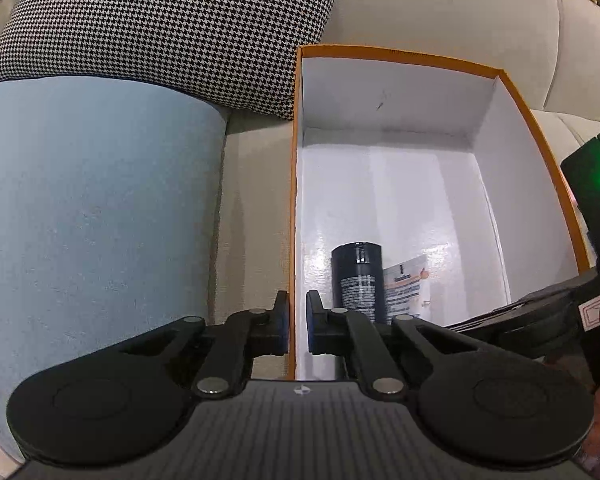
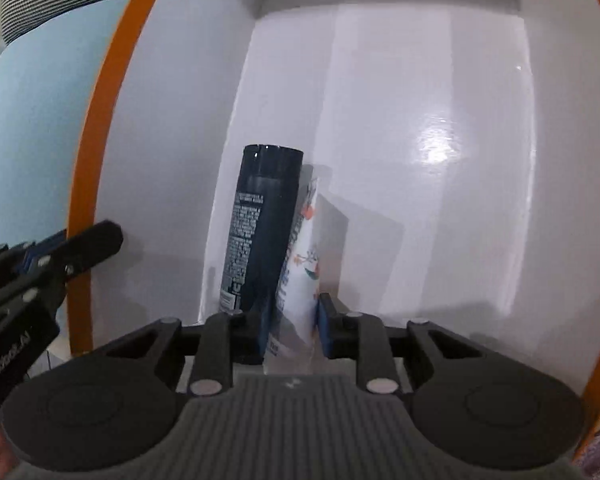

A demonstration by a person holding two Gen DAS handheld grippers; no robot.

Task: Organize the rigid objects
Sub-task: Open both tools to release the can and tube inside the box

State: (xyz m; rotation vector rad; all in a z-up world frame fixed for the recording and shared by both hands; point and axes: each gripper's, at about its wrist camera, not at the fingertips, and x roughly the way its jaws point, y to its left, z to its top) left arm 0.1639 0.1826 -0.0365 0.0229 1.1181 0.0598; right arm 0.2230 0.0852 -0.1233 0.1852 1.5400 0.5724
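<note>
A white box with an orange rim (image 1: 540,120) stands on a sofa. Inside it a dark spray can (image 1: 356,276) lies near the left wall, with a white flower-printed tube (image 1: 404,288) right beside it. My left gripper (image 1: 298,300) is shut on the box's left wall, one pad outside and one inside. In the right wrist view it shows at the orange rim (image 2: 100,160) as the left gripper (image 2: 96,240). My right gripper (image 2: 290,320) reaches down into the box and is shut on the near end of the white tube (image 2: 300,272), which leans against the can (image 2: 260,220).
A light blue cushion (image 1: 92,220) lies left of the box, and a black-and-white houndstooth pillow (image 1: 160,28) stands behind it. The pale sofa back (image 1: 440,8) rises beyond the box. The far half of the box floor (image 2: 420,100) is bare.
</note>
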